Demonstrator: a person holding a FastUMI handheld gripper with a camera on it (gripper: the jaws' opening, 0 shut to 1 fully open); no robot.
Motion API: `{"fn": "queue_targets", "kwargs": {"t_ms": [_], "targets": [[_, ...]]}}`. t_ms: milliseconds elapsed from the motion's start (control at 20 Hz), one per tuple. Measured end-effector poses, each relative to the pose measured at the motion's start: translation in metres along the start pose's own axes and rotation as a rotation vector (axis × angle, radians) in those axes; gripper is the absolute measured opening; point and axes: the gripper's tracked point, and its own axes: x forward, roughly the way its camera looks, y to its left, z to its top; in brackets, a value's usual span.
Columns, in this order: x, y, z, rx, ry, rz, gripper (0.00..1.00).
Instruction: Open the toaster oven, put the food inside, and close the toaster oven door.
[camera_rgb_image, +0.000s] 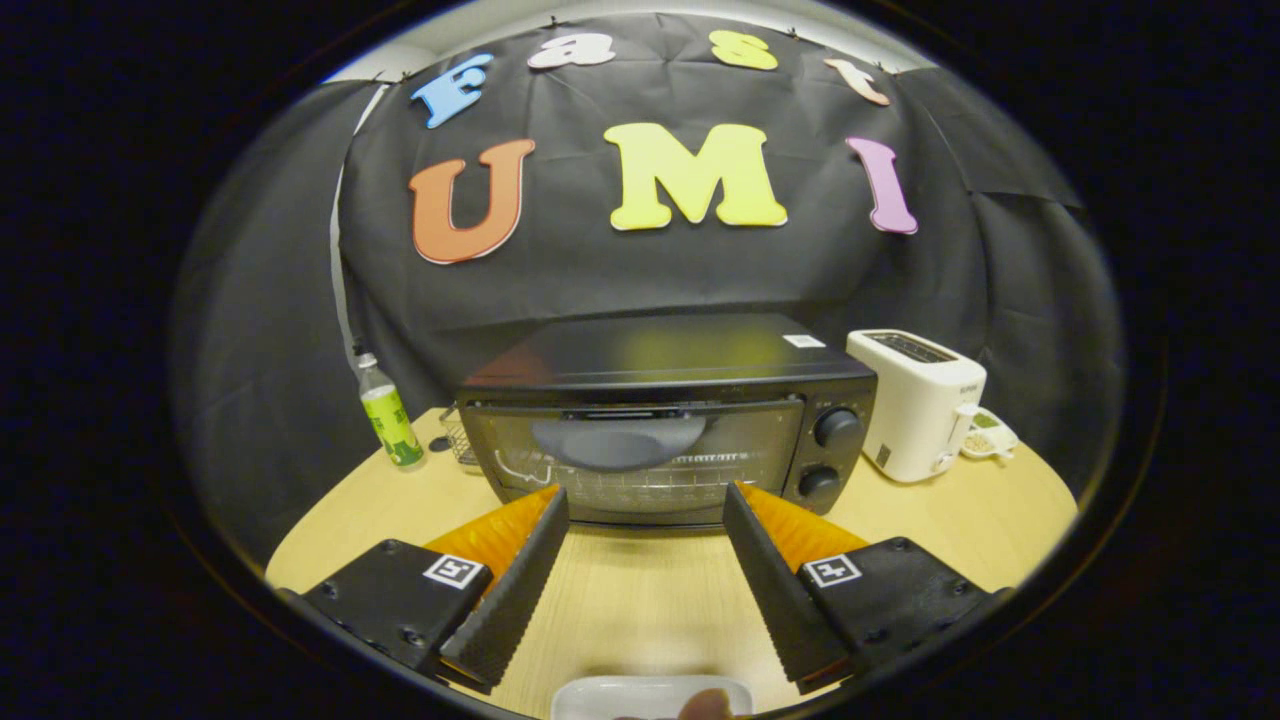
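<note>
On the table (640, 600), left to right: a bottle (390, 420), a wire rack (460, 440) mostly hidden behind the oven (660, 420) (door shut, inside dim), a toaster (915, 405), a half-hidden dish (990, 435). The jaws (645, 510) gape empty before the oven. Below them, a tray (650, 695) with food (705, 705), both cut off.

Bare bench (640, 590) between the spread tongs (645, 500); ahead, closed toaster oven (660, 420) blocked passage, bottle (390, 415) and toaster (915, 400) flanking.
</note>
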Motion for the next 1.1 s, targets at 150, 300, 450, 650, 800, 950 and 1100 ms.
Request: {"fn": "queue_targets", "kwargs": {"t_ms": [150,300,450,650,800,950,1100], "targets": [[-0.025,0.0,0.03,-0.024,-0.066,0.007,1.0],[-0.059,0.003,0.066,-0.032,-0.125,0.019,1.0],[-0.102,0.005,0.101,-0.033,-0.183,0.02,1.0],[-0.167,0.003,0.135,-0.054,-0.253,0.015,1.0],[-0.212,0.002,0.142,-0.061,-0.274,0.009,1.0],[-0.252,0.002,0.144,-0.045,-0.317,0.015,1.0],[-0.283,0.005,0.136,-0.032,-0.333,0.031,1.0]]}}
